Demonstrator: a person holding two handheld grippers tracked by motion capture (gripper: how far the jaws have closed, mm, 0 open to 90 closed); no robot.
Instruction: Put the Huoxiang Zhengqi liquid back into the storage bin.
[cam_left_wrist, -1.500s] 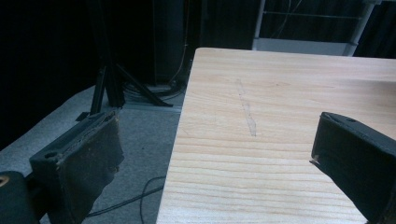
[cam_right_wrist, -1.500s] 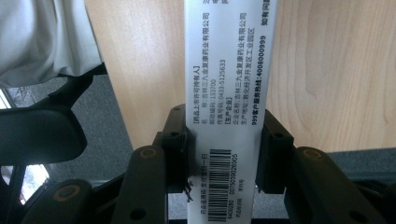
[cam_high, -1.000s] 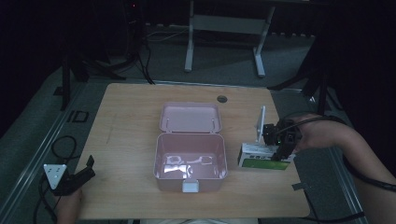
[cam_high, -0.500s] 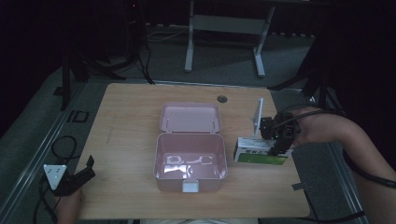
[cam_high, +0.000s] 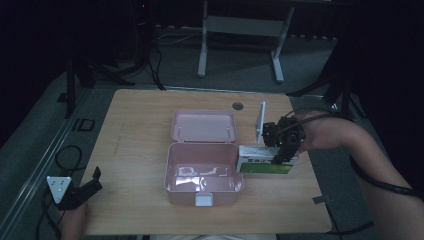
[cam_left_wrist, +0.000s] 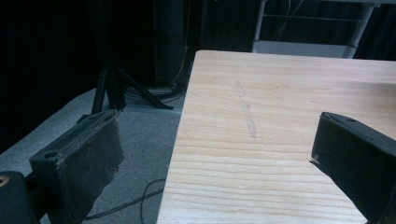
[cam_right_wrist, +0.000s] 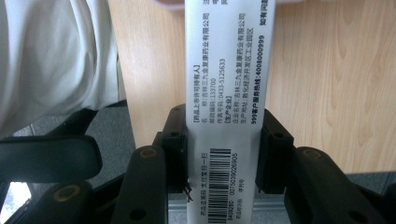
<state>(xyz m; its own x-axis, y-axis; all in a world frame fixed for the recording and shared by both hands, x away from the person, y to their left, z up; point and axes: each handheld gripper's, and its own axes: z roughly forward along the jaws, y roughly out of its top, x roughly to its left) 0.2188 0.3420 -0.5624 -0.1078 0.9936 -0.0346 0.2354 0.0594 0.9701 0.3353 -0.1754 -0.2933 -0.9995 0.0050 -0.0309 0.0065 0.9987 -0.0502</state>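
Note:
A pink lidded box stands open in the middle of the wooden table, its lid folded back. My right gripper is shut on a white and green carton, held above the table just right of the pink box's rim. In the right gripper view the carton runs upward between the two black jaws, its printed side and barcode facing the camera. My left gripper rests at the table's near left corner. Its jaws are open in the left gripper view, with bare table between them.
A small round dark spot sits near the table's far edge. A white upright piece stands behind the right gripper. Cables and stand legs lie on the floor to the left and beyond the table.
My right gripper has carried the carton left toward the pink box and a little upward. The left gripper has stayed where it was.

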